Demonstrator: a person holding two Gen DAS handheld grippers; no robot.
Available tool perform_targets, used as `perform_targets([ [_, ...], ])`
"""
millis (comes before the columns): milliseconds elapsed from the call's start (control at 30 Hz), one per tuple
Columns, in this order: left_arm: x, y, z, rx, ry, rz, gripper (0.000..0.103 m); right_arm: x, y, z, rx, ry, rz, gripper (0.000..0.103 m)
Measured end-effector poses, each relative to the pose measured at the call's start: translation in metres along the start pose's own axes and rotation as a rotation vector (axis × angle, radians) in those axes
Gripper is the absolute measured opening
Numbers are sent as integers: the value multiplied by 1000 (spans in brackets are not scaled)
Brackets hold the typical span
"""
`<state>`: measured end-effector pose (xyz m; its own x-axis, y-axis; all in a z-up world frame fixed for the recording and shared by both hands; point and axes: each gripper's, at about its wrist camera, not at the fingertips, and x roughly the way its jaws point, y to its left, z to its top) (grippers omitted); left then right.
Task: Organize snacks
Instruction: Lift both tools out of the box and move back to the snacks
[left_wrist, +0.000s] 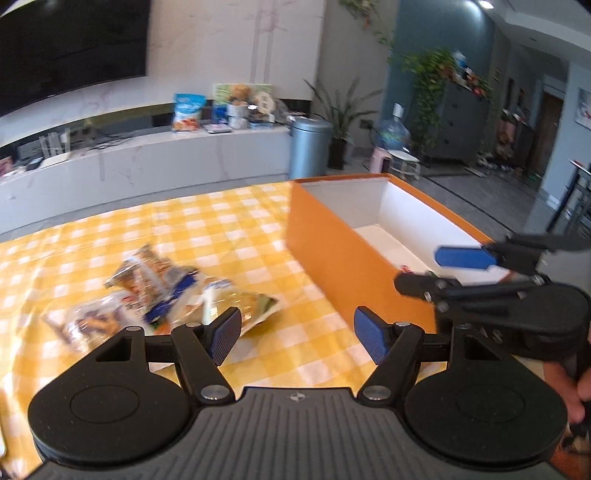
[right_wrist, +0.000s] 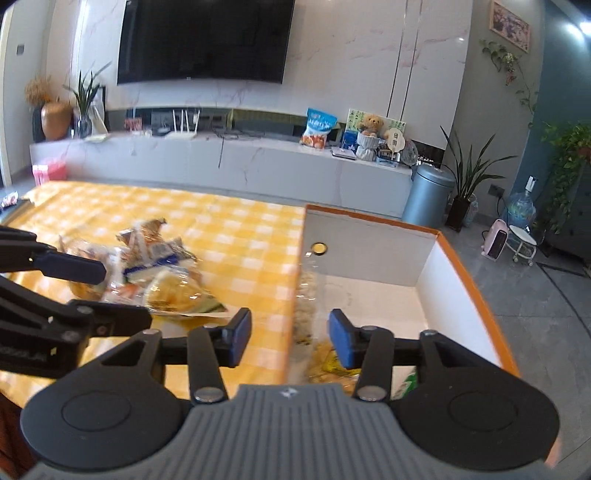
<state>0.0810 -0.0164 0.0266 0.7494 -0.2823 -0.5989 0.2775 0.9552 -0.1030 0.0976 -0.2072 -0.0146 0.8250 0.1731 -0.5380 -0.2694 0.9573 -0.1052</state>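
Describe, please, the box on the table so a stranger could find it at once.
Find the yellow checked tablecloth. At its right end stands the box, open-topped, orange outside and white inside. The snack packets beside it are crinkly and loose.

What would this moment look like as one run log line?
left tool: open, empty | right tool: open, empty | snack packets: piled on tablecloth | orange box: snacks inside

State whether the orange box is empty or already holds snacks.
Not empty. The orange box holds a clear snack packet against its near wall; most of its white floor is bare.
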Motion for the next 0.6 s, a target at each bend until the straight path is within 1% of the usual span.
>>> perform_targets([
  [33,-2,4,-3,-18,-2,7,83,-2,6,-3,6,-2,13,50],
  [100,-8,15,-8,-62,-12,15,80,-3,16,-8,10,4,26,50],
  [167,-11,23,-14,-95,-11,25,70,-5,26,-14,13,6,36,50],
  [233,-13,28,-21,-110,-20,51,66,-6,35,-19,21,-1,62,50],
  [333,-12,34,-31,-124,-17,95,66,-4,49,-26,32,-9,82,50],
  [400,-13,38,-38,-129,-10,97,66,-2,57,-30,32,-2,91,51],
  [433,-13,39,-39,-127,-7,97,66,0,61,-32,28,5,94,54],
  [500,-15,43,-44,-126,-8,107,66,3,66,-36,19,12,96,56],
  [600,-14,50,-48,-133,4,106,66,10,72,-39,13,36,108,56],
])
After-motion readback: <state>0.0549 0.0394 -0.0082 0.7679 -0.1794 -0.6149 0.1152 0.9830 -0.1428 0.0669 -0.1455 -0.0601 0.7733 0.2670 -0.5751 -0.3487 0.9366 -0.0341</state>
